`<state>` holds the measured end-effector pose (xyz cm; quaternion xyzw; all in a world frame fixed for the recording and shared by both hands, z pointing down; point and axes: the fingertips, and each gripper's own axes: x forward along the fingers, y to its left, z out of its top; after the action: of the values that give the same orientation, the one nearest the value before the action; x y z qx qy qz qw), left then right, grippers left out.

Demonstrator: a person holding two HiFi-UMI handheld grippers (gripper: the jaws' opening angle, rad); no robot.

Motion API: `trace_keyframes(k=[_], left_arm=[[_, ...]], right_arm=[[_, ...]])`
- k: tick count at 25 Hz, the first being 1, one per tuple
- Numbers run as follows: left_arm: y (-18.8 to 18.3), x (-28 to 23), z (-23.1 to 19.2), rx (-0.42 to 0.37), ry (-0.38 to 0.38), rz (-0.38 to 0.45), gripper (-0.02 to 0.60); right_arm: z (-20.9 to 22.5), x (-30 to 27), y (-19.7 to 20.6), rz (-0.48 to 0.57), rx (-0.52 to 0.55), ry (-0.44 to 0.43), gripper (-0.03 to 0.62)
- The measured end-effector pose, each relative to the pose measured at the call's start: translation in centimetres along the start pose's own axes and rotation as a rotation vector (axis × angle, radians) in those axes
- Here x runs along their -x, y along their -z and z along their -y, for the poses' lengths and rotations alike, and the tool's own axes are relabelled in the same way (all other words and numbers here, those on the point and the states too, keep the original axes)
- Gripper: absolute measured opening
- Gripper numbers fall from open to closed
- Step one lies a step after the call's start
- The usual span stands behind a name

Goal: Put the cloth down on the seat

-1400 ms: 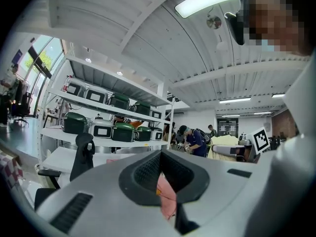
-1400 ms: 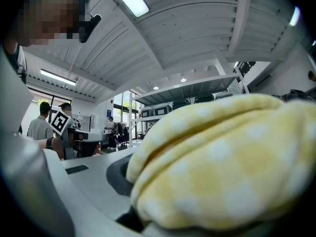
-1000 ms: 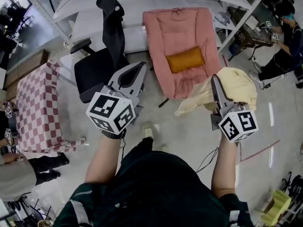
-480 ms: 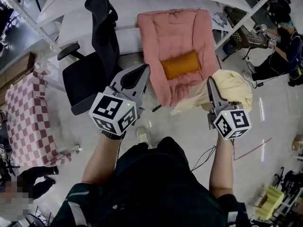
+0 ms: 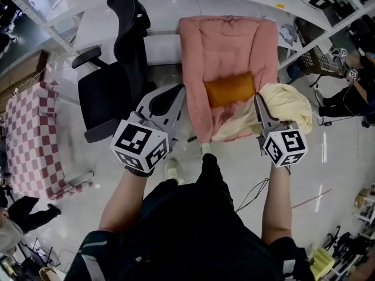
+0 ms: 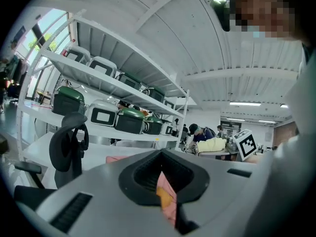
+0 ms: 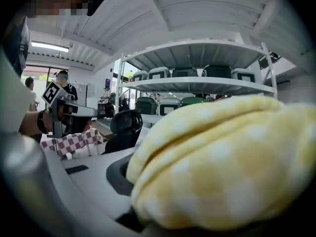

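Observation:
The seat (image 5: 227, 40) is a pink padded chair straight ahead in the head view, with an orange cushion (image 5: 229, 89) across it. The pale yellow cloth (image 5: 288, 100) hangs bunched at the seat's front right edge. My right gripper (image 5: 258, 100) is shut on it. In the right gripper view the cloth (image 7: 222, 167) fills the frame and hides the jaw tips. My left gripper (image 5: 180, 91) hovers shut and empty at the seat's front left edge. Through its jaw loop (image 6: 160, 154) the left gripper view shows a strip of pink seat and orange cushion.
A black office chair (image 5: 114, 78) stands just left of the seat. A red-and-white checked table (image 5: 32, 133) is at far left. White shelving (image 5: 176, 7) runs behind, carrying green-lidded boxes (image 6: 66, 100). A person (image 5: 351, 95) sits at far right by a wire basket (image 5: 319, 57).
Both grippers have come forward toward the pink seat and sunk a little. The yellow cloth has travelled with the right gripper and now overlaps the seat's front right edge.

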<state>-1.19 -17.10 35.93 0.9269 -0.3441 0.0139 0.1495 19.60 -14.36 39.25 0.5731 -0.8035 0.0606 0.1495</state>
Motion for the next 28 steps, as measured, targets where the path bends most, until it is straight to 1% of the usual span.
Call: trace_keyframes(k=[5, 8, 11, 14, 18, 20, 24, 28], left_arm=[[1.2, -4.3, -2.3, 0.025, -0.103, -0.004, 0.006], [2.3, -6.6, -3.7, 0.039, -0.171, -0.004, 0.006], [3.5, -8.5, -4.9, 0.039, -0.232, 0.013, 0.006], [4.9, -10.2, -6.2, 0.057, -0.282, 0.021, 0.006], [7.4, -11.5, -8.1, 0.098, -0.349, 0.003, 0.006], [8.8, -11.8, -9.1, 0.124, -0.383, -0.003, 0.006], [11.5, -12.3, -11.0, 0.158, -0.439, -0.010, 0.006], [13.6, -12.6, -12.6, 0.161, -0.490, -0.033, 0.006]], right_arm=[[3.2, -6.2, 2.1, -0.054, 0.085, -0.143, 0.048], [5.1, -10.0, 3.6, -0.098, 0.165, -0.231, 0.048], [6.6, -13.8, 5.3, -0.139, 0.249, -0.302, 0.048], [7.2, -17.3, 7.3, -0.175, 0.351, -0.380, 0.048], [6.7, -21.4, 10.1, -0.234, 0.579, -0.479, 0.048], [6.4, -23.3, 11.9, -0.274, 0.712, -0.514, 0.048], [4.7, -26.9, 16.4, -0.304, 0.995, -0.603, 0.048], [2.4, -29.8, 21.3, -0.331, 1.181, -0.699, 0.048]])
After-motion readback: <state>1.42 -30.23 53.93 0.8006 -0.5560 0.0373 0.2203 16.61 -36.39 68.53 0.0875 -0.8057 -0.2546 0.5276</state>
